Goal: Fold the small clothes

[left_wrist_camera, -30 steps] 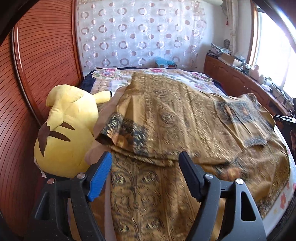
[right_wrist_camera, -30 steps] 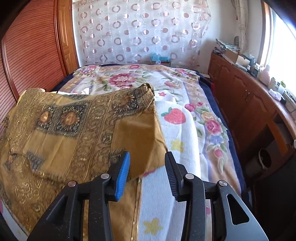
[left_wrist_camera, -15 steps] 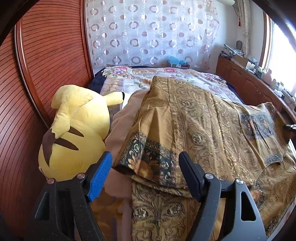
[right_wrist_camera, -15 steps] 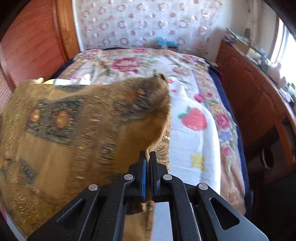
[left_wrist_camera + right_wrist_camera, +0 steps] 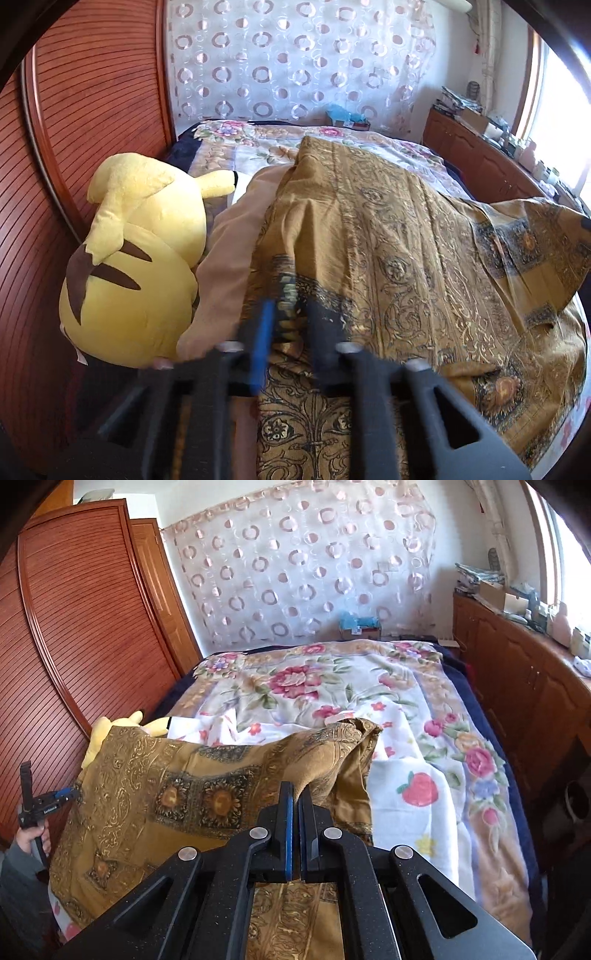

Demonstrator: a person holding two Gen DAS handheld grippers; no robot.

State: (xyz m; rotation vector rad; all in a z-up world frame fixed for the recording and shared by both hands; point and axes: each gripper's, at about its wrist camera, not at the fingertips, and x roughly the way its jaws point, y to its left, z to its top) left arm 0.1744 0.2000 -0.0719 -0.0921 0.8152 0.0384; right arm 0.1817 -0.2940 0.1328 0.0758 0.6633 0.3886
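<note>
A gold-brown patterned garment (image 5: 399, 258) lies spread on the bed; it also shows in the right wrist view (image 5: 207, 786). My left gripper (image 5: 291, 314) is closing on the garment's dark-bordered left corner, the jaws blurred and a narrow gap apart with cloth between them. My right gripper (image 5: 296, 805) is shut on the garment's right edge and holds it lifted off the bed. The left gripper also shows at the far left of the right wrist view (image 5: 55, 797).
A big yellow plush toy (image 5: 136, 258) lies left of the garment against the wooden wardrobe (image 5: 85, 122). A floral bedspread (image 5: 332, 686) covers the bed. A wooden cabinet (image 5: 524, 686) with clutter runs along the right, under the window.
My left gripper went from wide open to nearly shut around the garment's corner. My right gripper stayed shut on the edge and lifted it higher, so the cloth hangs taut.
</note>
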